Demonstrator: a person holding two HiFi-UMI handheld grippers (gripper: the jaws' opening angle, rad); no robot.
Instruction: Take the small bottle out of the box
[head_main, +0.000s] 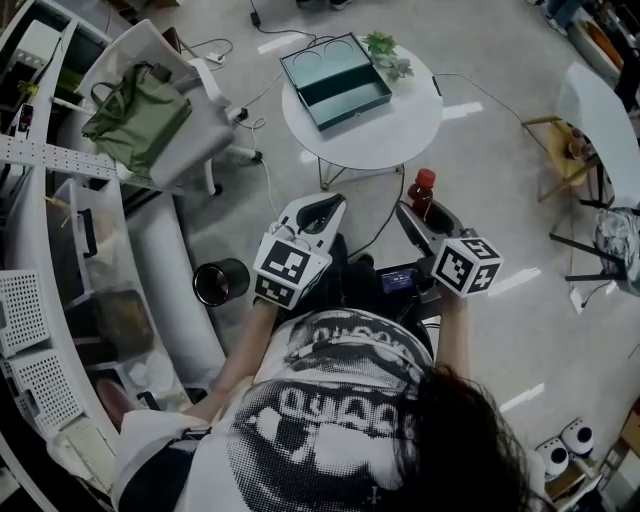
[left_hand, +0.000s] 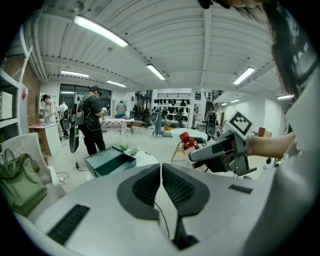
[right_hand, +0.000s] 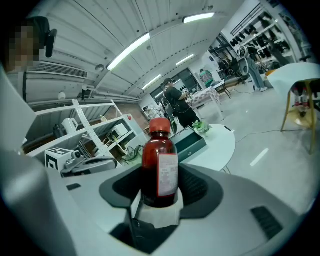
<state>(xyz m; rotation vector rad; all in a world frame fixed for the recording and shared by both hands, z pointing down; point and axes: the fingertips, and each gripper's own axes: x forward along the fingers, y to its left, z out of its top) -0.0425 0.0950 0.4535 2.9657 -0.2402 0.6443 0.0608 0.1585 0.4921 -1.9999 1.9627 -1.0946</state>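
Observation:
The small dark-red bottle (right_hand: 160, 167) with a red cap and a white label stands upright between the jaws of my right gripper (right_hand: 161, 187), which is shut on it. In the head view the bottle (head_main: 421, 192) pokes out ahead of the right gripper (head_main: 428, 220), well short of the round white table (head_main: 400, 120). The open teal box (head_main: 335, 80) lies on that table, and it also shows in the left gripper view (left_hand: 110, 162). My left gripper (left_hand: 161, 187) is shut with nothing in it; in the head view this gripper (head_main: 318, 214) is held beside the right one.
A small green plant (head_main: 388, 55) sits on the table behind the box. A white chair with a green bag (head_main: 140, 115) stands at the left, next to shelving. A black round bin (head_main: 220, 282) is on the floor. Several people stand far off.

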